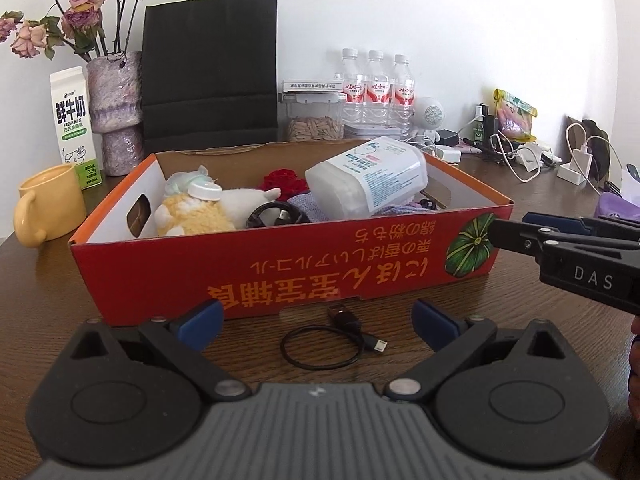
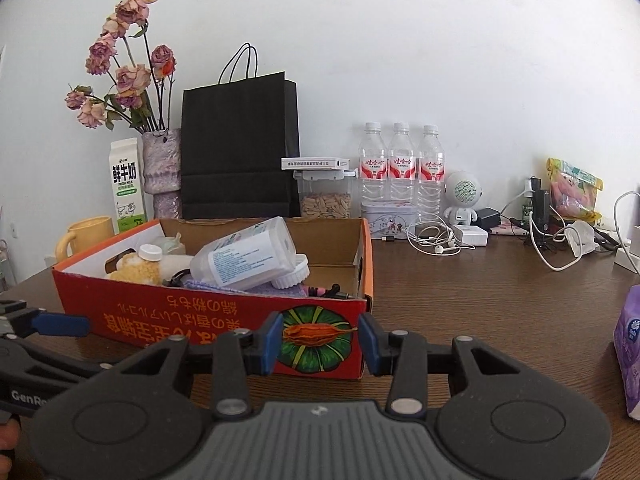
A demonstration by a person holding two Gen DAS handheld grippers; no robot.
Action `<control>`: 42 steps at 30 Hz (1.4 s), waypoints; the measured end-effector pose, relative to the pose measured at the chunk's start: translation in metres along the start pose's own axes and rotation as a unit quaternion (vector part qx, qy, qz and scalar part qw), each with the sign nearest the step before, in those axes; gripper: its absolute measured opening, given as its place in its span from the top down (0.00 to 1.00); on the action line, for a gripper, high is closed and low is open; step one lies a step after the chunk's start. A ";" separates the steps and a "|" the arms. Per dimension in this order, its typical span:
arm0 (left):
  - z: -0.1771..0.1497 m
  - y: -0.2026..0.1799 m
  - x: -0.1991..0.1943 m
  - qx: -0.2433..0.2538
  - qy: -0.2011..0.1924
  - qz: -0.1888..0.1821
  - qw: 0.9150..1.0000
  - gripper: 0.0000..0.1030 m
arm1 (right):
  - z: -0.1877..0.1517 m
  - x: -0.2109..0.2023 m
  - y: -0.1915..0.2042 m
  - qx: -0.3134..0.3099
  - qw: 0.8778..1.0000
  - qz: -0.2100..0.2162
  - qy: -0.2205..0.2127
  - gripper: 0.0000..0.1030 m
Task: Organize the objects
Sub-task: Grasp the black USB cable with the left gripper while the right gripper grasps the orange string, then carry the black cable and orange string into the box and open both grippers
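A red cardboard box (image 1: 320, 280) stands on the brown table and also shows in the right wrist view (image 2: 224, 320). In it lie a white plastic jar (image 1: 372, 178), a plush toy (image 1: 192, 210) and a black coiled cable (image 1: 276, 214). A short black USB cable (image 1: 332, 340) lies on the table in front of the box. My left gripper (image 1: 318, 326) is open and empty, just above that cable. My right gripper (image 2: 320, 340) is open and empty, facing the box's front right corner; it enters the left wrist view (image 1: 560, 244) from the right.
A yellow mug (image 1: 48, 208), milk carton (image 1: 74, 128), vase of dried roses (image 1: 116, 112) and black paper bag (image 1: 210, 72) stand behind the box. Three water bottles (image 2: 402, 168), a small white robot (image 2: 464, 196), chargers and earphones (image 2: 436, 242) lie at the back right. A purple pack (image 2: 630, 344) sits at the right.
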State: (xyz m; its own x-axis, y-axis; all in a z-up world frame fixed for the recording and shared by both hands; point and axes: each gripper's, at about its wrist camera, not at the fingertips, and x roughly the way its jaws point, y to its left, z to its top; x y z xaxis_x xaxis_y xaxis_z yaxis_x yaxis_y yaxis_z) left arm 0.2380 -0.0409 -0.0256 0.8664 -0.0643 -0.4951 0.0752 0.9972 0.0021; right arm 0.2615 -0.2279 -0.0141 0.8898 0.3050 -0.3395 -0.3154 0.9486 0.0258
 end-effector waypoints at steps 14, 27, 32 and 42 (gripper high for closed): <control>0.001 -0.027 0.018 -0.019 0.059 0.028 0.998 0.82 | -0.001 -0.002 0.000 0.002 1.000 0.000 -0.005 0.61; 0.005 -0.027 -0.029 -0.015 -0.045 -0.021 0.999 0.94 | 0.000 -0.008 0.001 0.004 1.000 0.000 -0.030 0.61; 0.005 -0.024 -0.033 -0.008 -0.050 -0.021 0.998 0.92 | 0.000 -0.009 0.003 0.003 0.999 -0.003 -0.033 0.61; -0.004 -0.037 0.002 0.028 0.035 -0.016 0.999 0.47 | -0.001 -0.010 0.004 0.005 0.999 -0.001 -0.034 0.61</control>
State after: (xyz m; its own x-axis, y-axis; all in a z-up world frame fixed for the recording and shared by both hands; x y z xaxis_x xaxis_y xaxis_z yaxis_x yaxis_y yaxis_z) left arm 0.2352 -0.0778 -0.0300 0.8265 -0.0914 -0.5554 0.1320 0.9907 0.0334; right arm 0.2507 -0.2277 -0.0116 0.9109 0.3085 -0.2742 -0.3113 0.9497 0.0343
